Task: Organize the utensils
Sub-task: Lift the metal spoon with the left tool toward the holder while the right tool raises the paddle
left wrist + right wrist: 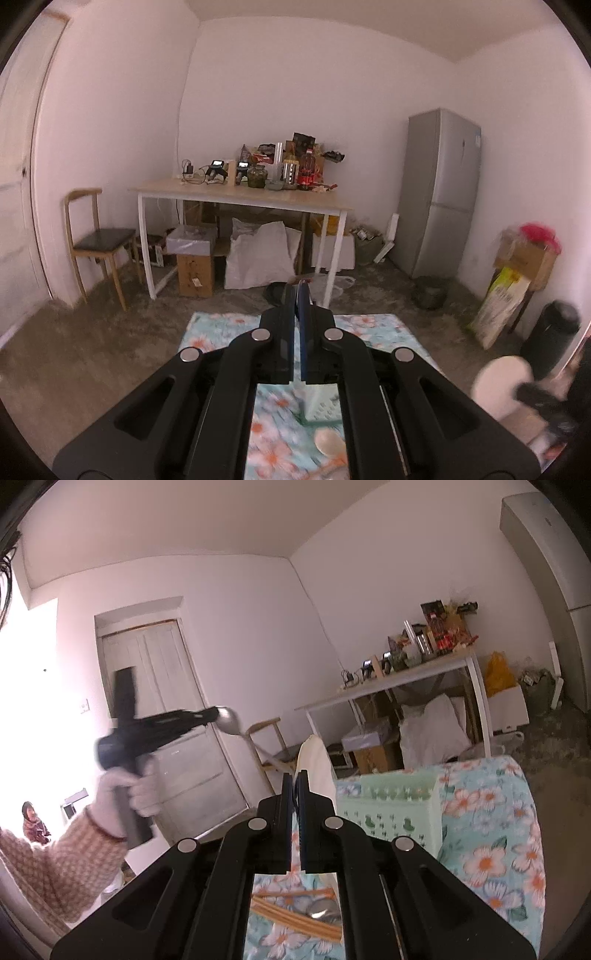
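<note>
The left gripper [218, 714], a matte black tool gripped by a hand in a white knitted glove [127, 794] with a pink-and-cream checked sleeve behind it, was raised in front of a panelled white door [173, 701]. Its jaws were clamped on a polished metal spoon [231, 722], whose rounded bowl stuck out past the tips, blurred. In its own camera the two flat fingers met edge to edge, and the spoon could not be made out there.

The right gripper [295, 775] was also closed, pinching a cream-coloured flat utensil [314, 771] with a rounded top, smooth like plastic; which kind of utensil could not be told.

Below lay a floral cloth [487, 812], pale blue with white and orange blossoms. On it stood a mint-green plastic basket [391, 805] with a pierced lattice wall. Nearer the camera lay a bundle of slim wooden chopsticks [295, 919], touching the shiny bowl of another metal spoon [325, 912]. The left camera showed a pale rounded spoon bowl [328, 441] on the cloth beside the basket's perforated corner.
</note>
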